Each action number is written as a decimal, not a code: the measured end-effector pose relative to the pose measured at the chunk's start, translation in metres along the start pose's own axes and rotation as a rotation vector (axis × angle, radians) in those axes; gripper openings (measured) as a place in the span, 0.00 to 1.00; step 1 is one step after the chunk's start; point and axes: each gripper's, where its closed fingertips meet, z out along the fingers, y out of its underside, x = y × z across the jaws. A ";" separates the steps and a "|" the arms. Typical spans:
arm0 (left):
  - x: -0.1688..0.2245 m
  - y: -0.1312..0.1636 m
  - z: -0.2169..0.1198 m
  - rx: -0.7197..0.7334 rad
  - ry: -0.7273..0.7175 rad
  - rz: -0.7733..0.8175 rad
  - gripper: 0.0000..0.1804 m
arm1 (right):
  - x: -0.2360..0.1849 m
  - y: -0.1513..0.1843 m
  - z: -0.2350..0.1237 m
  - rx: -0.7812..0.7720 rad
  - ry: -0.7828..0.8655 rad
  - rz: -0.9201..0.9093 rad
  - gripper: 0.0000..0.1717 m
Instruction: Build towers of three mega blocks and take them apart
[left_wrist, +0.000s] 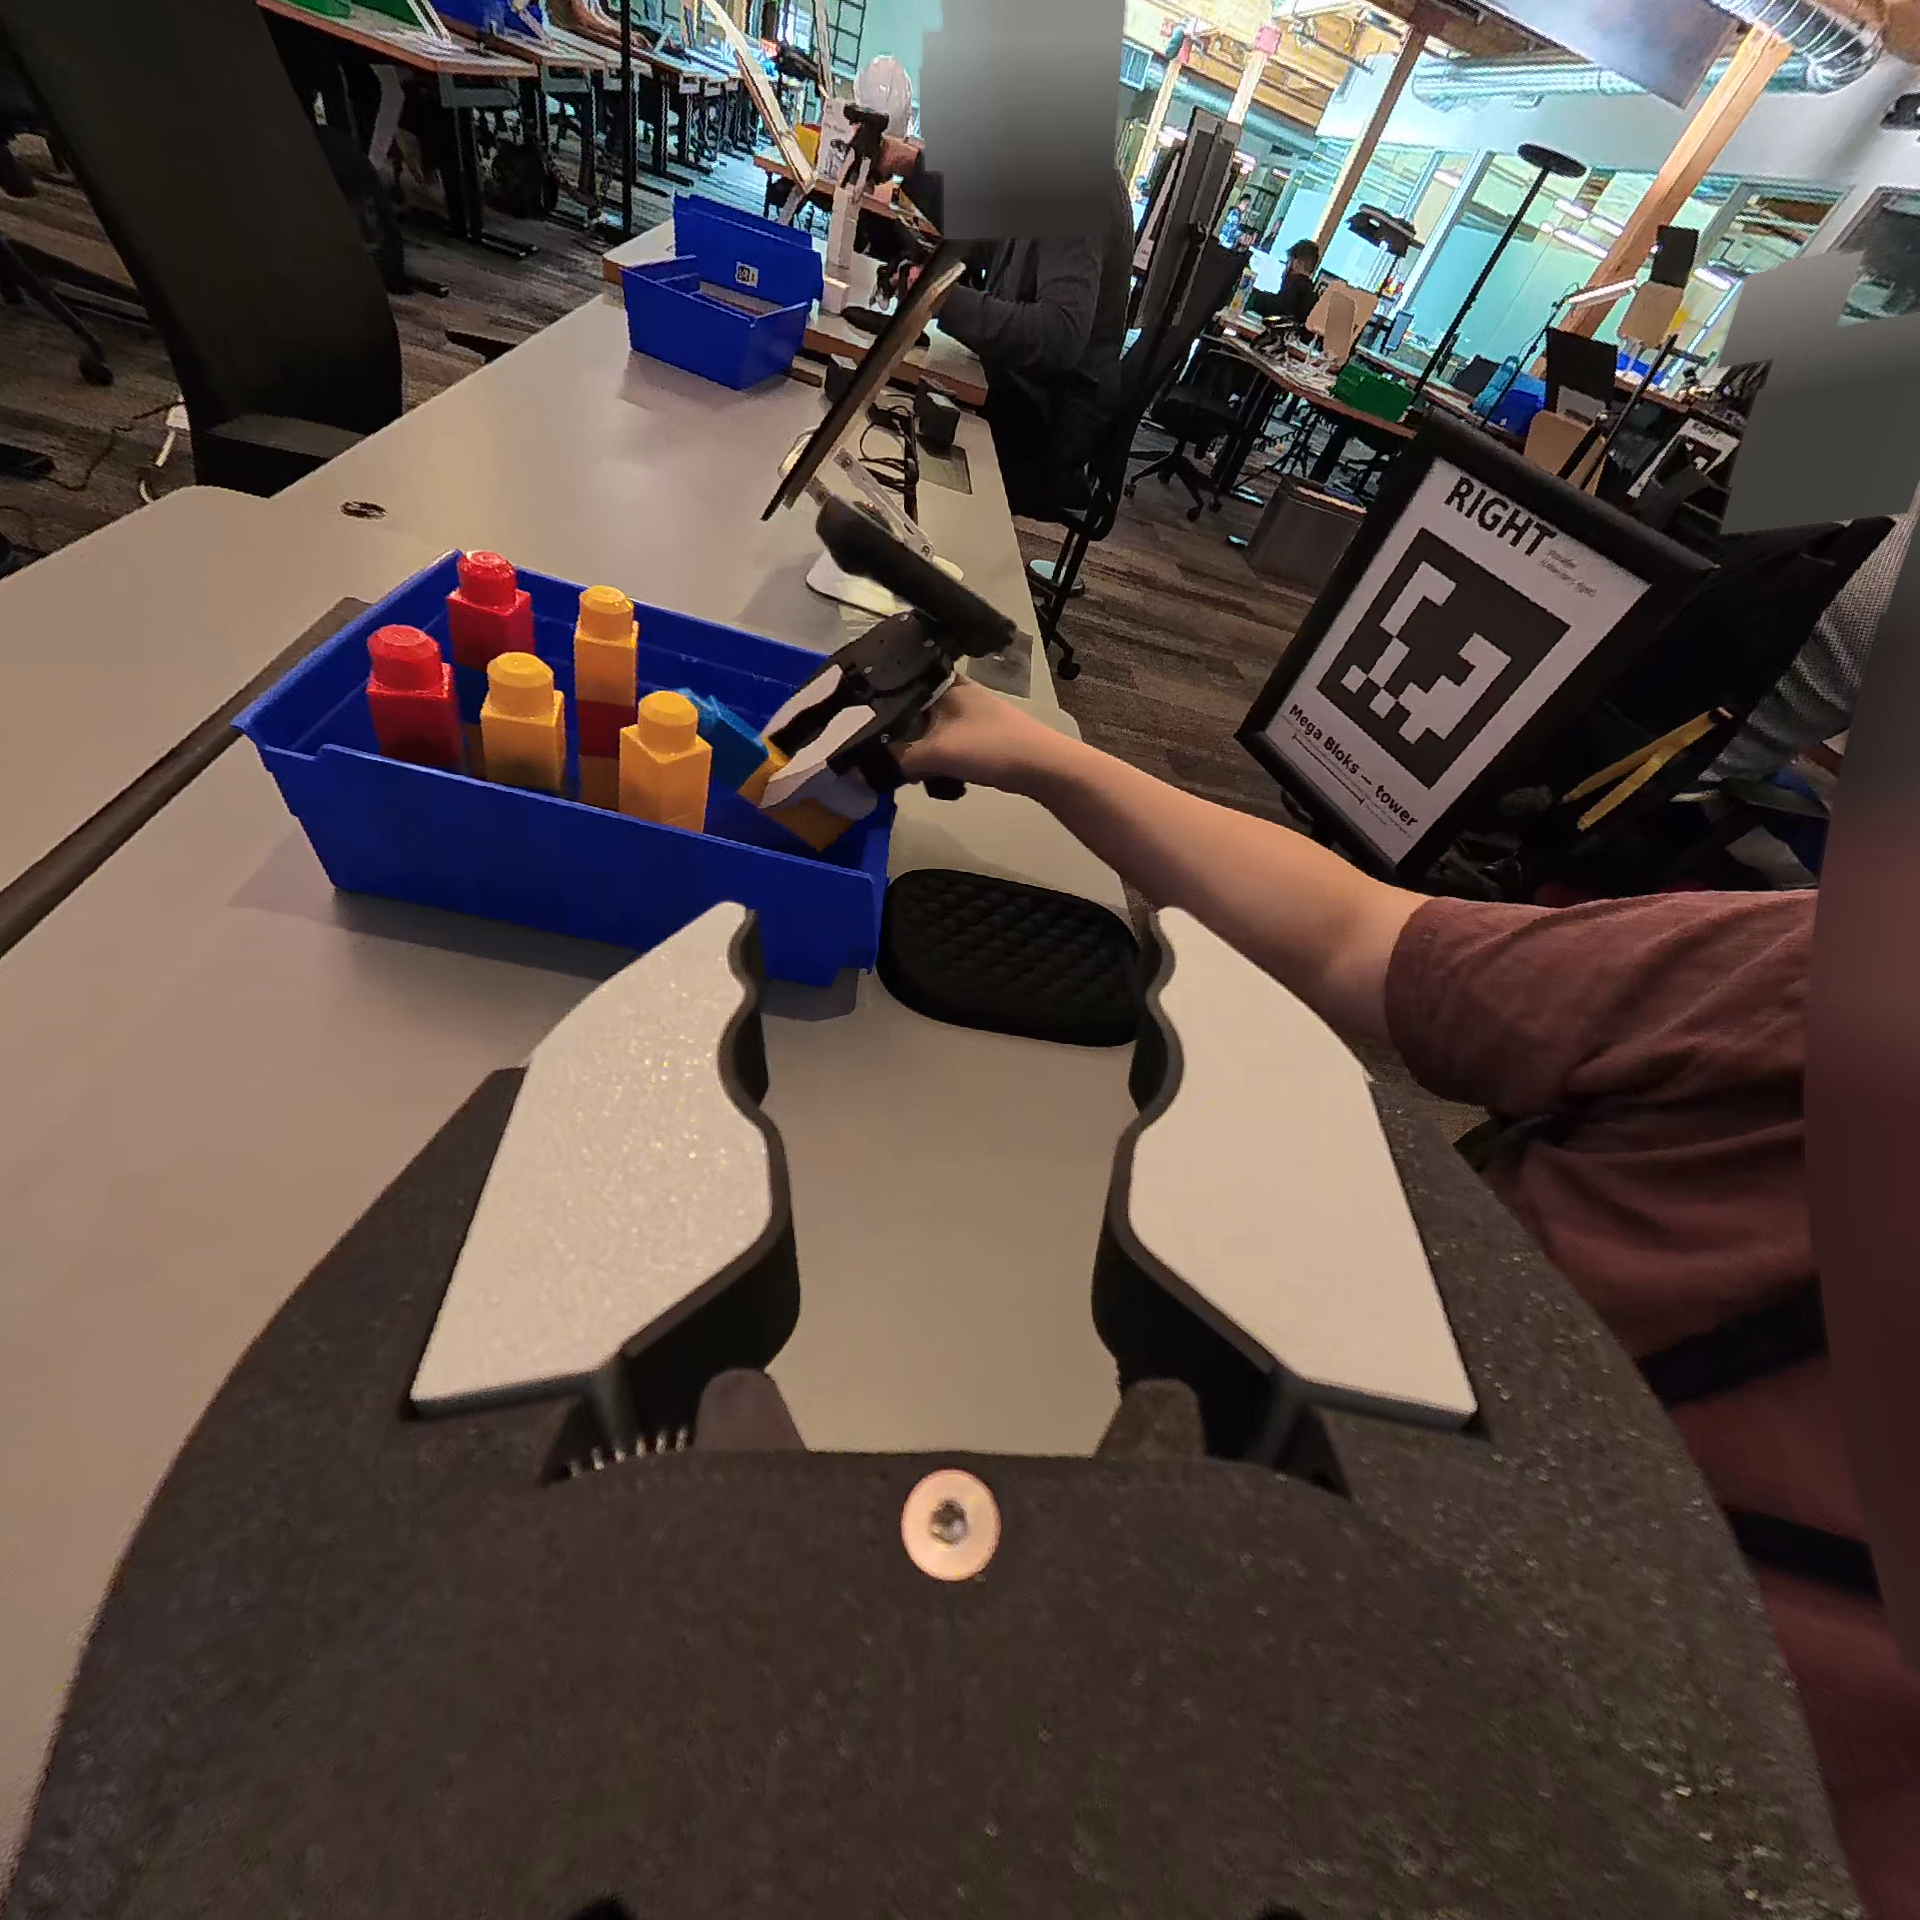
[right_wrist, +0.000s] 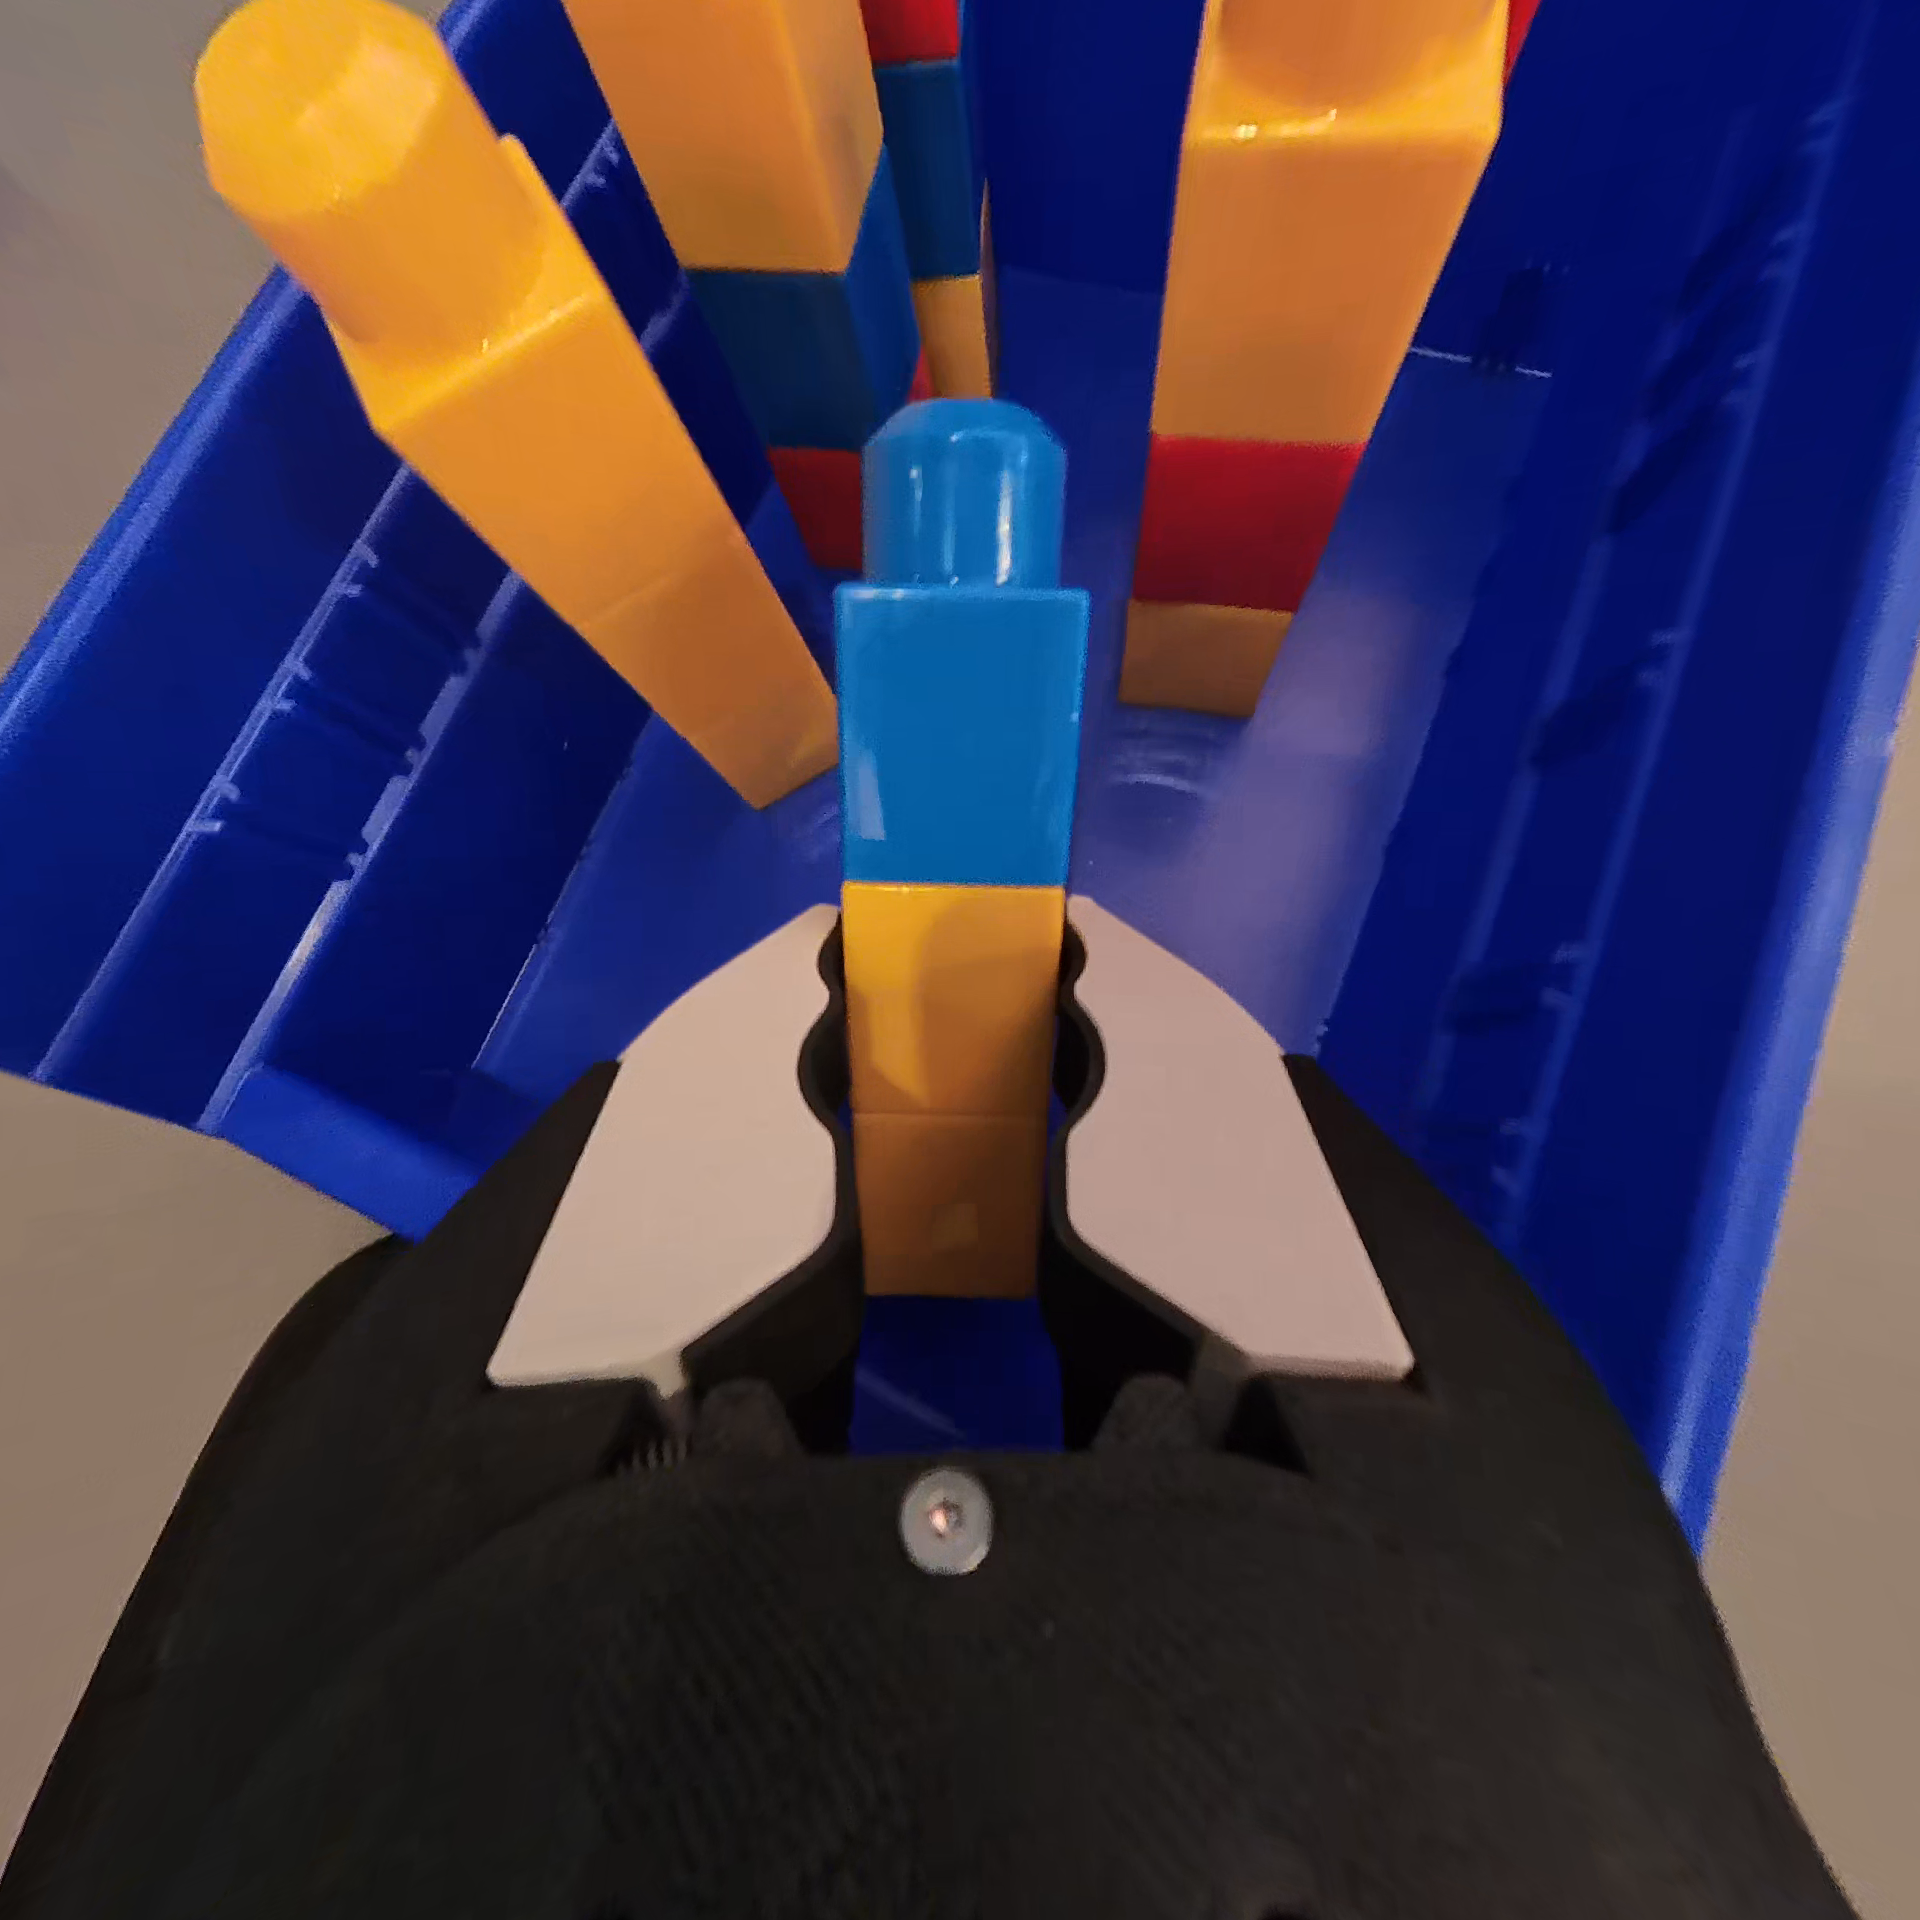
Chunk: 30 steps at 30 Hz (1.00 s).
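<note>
My right gripper (right_wrist: 954, 935) is shut on a tower: two yellow blocks (right_wrist: 951, 1008) sit between its pads and a blue block (right_wrist: 961, 727) tops them. It holds the tower tilted inside the right end of the blue bin (right_wrist: 1558, 727). The left wrist view shows the same gripper (left_wrist: 821, 748) with the tower (left_wrist: 805, 816) in the bin (left_wrist: 520, 842). Several towers stand in the bin, some red-topped (left_wrist: 410, 696) and some yellow-topped (left_wrist: 665, 758). My left gripper (left_wrist: 951, 935) is open and empty above the grey table (left_wrist: 208, 1091), just in front of the bin.
A black quilted pad (left_wrist: 1008, 961) lies on the table right of the bin. A framed sign with a black-and-white marker (left_wrist: 1455, 655) stands at the right. A second blue bin (left_wrist: 717, 301) and a tilted screen on a stand (left_wrist: 862, 395) are farther back. A person's arm (left_wrist: 1195, 831) reaches in from the right. There is about 40 cm between the tips of the two grippers.
</note>
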 end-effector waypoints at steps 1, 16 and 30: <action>0.000 0.001 0.001 -0.004 0.000 -0.002 0.38 | -0.001 -0.001 -0.003 0.019 0.003 0.000 0.22; -0.003 0.010 0.011 -0.047 0.004 -0.025 0.39 | -0.007 0.020 -0.027 -0.066 0.096 -0.107 0.22; -0.006 0.010 0.010 -0.044 0.000 -0.042 0.39 | 0.011 -0.029 -0.007 0.025 0.159 -0.004 0.22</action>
